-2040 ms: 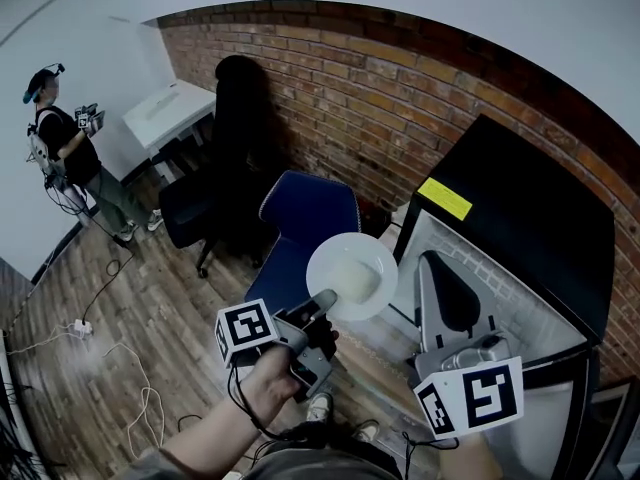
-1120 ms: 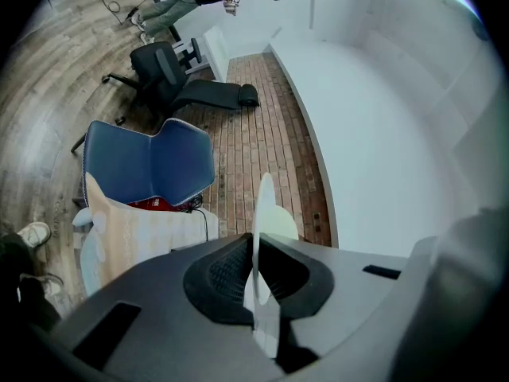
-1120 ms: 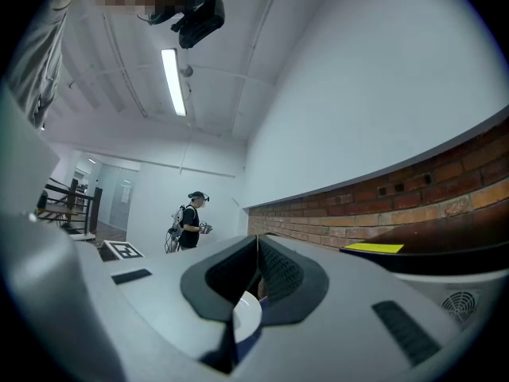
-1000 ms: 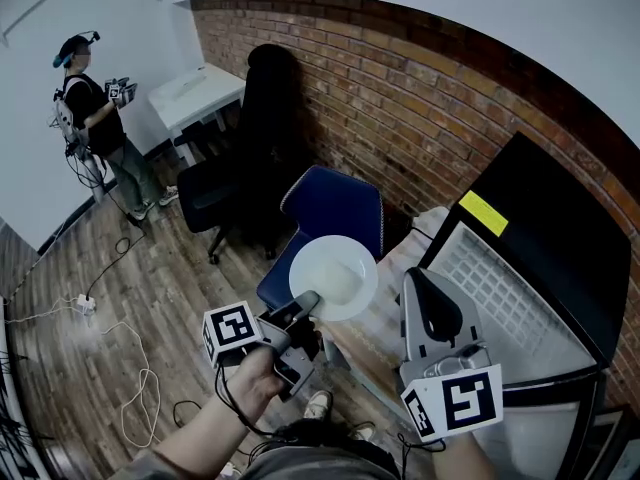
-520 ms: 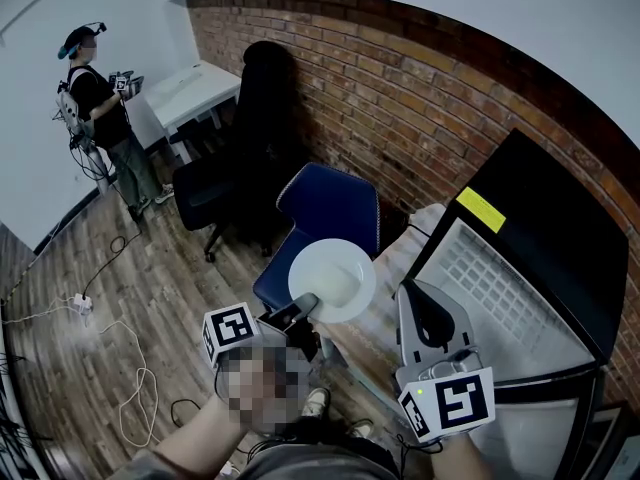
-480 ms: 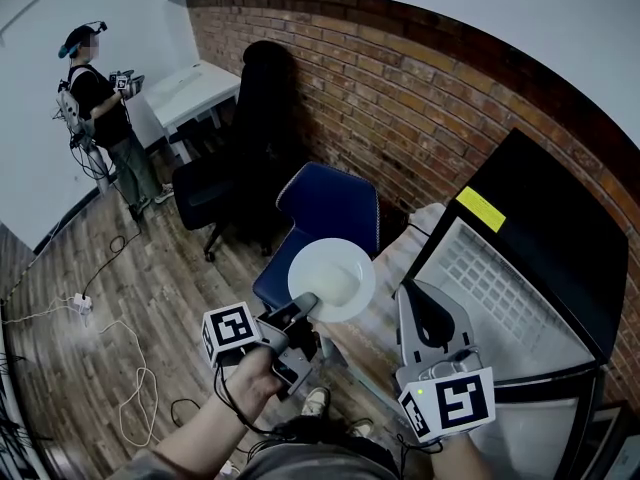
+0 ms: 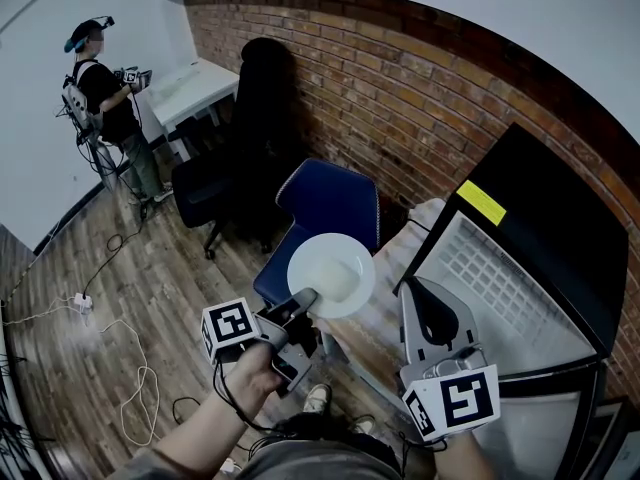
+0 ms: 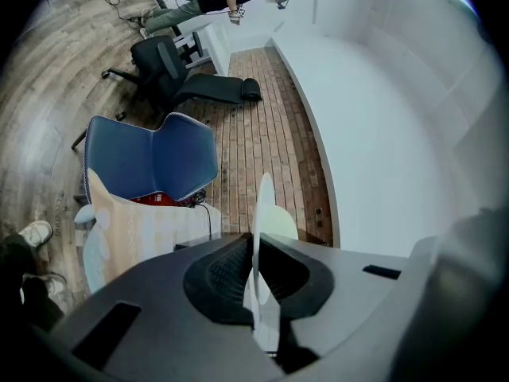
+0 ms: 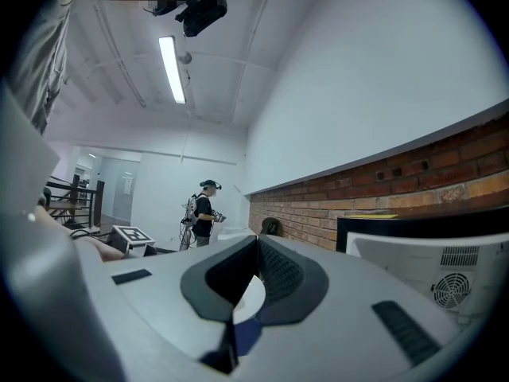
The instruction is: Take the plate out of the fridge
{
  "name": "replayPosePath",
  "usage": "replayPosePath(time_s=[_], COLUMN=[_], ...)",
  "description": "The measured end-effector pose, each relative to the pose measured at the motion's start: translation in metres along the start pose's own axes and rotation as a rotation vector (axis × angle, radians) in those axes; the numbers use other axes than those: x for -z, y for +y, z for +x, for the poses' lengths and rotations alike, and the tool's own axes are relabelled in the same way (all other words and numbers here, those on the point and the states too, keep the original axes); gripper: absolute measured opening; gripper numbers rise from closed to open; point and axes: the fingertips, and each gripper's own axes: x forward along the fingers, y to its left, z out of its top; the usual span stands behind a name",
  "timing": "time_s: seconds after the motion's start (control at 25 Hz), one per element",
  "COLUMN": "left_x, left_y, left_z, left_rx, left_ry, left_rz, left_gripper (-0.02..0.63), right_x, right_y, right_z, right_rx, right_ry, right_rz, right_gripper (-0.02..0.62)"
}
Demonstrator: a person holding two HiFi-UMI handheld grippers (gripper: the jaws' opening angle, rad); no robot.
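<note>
A white round plate (image 7: pixel 335 268) hangs in the air over a blue chair, left of the fridge (image 7: pixel 545 218), which has a black top and a white grilled face. My left gripper (image 7: pixel 305 300) is shut on the plate's near rim. In the left gripper view the plate (image 8: pixel 262 209) shows edge-on, clamped between the dark pads of the left gripper (image 8: pixel 256 249). My right gripper (image 7: pixel 420 286) hovers right of the plate, in front of the fridge, touching neither. Its jaws meet at the tips with nothing between them in the right gripper view (image 9: pixel 255 241).
The blue chair (image 7: pixel 325 208) stands below the plate and a black office chair (image 7: pixel 215 193) lies further left, by the brick wall (image 7: pixel 400 98). Another person (image 7: pixel 105 108) stands by a white desk (image 7: pixel 195 88). Cables (image 7: pixel 135 393) lie on the wooden floor.
Since two seconds ago the plate in my left gripper has come slightly left, away from the fridge. Over the last second both grippers barely move. The far person has shifted a little.
</note>
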Motion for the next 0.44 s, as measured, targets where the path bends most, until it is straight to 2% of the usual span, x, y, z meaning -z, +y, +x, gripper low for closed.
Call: replayPosePath(time_s=[0.44], left_x=[-0.0009], left_y=[-0.0071], left_z=[-0.0060], left_rx=[0.008], left_ry=[0.008], left_rz=[0.016], left_gripper=[0.028], right_x=[-0.0058], right_y=[0.0045], right_z=[0.0001], right_rx=[-0.004], right_ry=[-0.005], right_rz=[-0.004], right_gripper=[0.028])
